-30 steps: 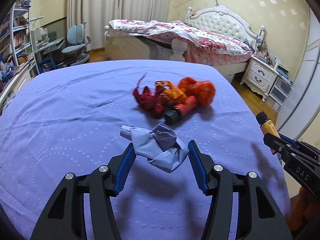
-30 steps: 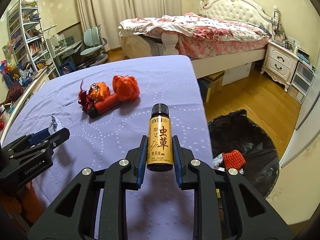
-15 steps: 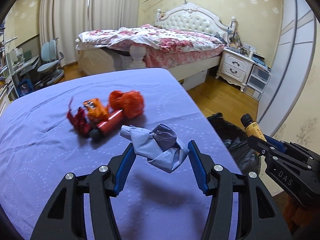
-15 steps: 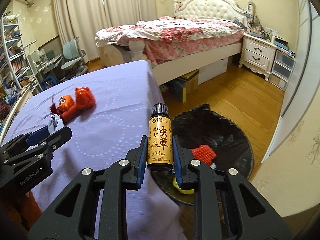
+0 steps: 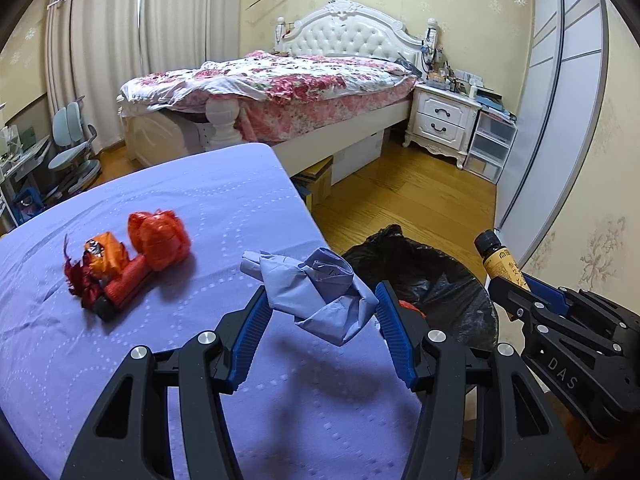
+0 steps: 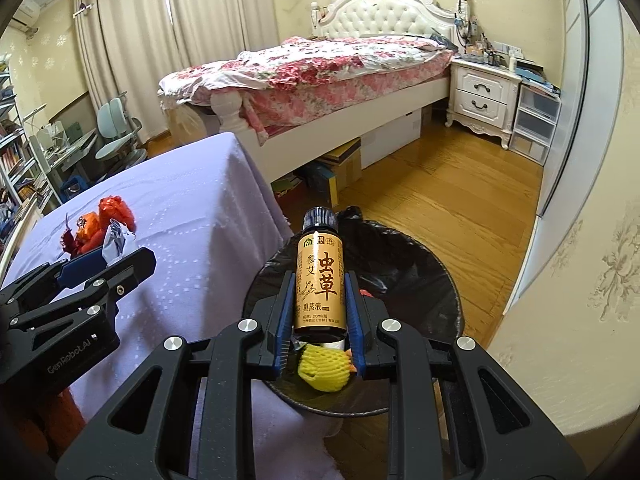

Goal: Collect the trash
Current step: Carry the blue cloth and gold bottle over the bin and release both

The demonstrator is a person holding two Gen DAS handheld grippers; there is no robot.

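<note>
One bottle and one crumpled paper held; four scraps on table.

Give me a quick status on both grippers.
Left gripper shut on crumpled paper. Right gripper shut on small bottle, over trash bin. Nothing blocking.

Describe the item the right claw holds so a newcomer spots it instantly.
Find the black-lined bin on the floor beside the purple table. Above it, the right claw grips a small bottle, upright: the only one with a gold label and black cap.
</note>
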